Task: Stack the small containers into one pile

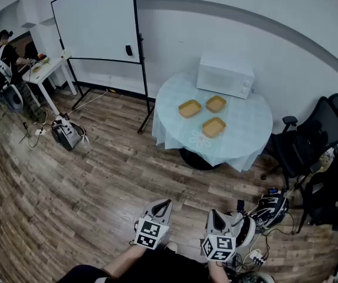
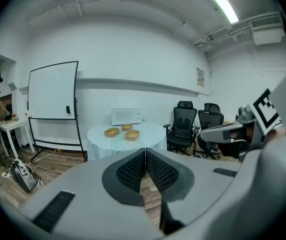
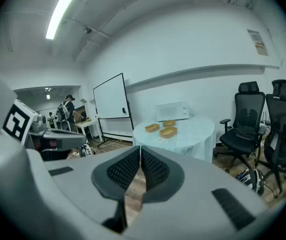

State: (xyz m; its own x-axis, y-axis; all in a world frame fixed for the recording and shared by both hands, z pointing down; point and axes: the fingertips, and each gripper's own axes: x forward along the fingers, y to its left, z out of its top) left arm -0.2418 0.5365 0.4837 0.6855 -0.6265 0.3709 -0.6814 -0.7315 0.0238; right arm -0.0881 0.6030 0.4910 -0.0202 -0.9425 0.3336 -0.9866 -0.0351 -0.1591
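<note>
- Standing well back from the round tabletop point(image 1: 245, 125), we have not yet touched anything; a stretch of wooden floor point(image 1: 98, 175) lies between us and it.
- Our left tool point(image 1: 161, 204) is held low in front of us, its jaws pressed together with nothing between them (its own view shows the ribbed pads meeting).
- Our right tool point(image 1: 215, 215) sits just beside it, jaws likewise closed on nothing.
- Three small containers point(image 3: 168, 131) rest apart from one another on the pale cloth point(image 1: 174, 128), in front of the white microwave point(image 1: 226, 75). They are the left container point(image 1: 190, 108), the back container point(image 1: 216, 104) and the near container point(image 1: 213, 127), which is closest to us.
- None sits inside another, so we judge that the whole stacking job lies ahead.
- They look like shallow tan trays with flared walls and rounded corners, probably thin pulp or light plastic (we cannot tell which from here). We expect them to be very light, a little flexible, and apt to slide on the cloth when nudged.
- We would take hold on one long wall, one jaw inside the rim and one outside, pinching gently so the wall does not buckle.
- Flared walls should let one tray nest into another if we lower it level and centred; a tilt could leave it perched on a rim.
- Both tools must open before any grasp, and we must first walk up to the tabletop.
</note>
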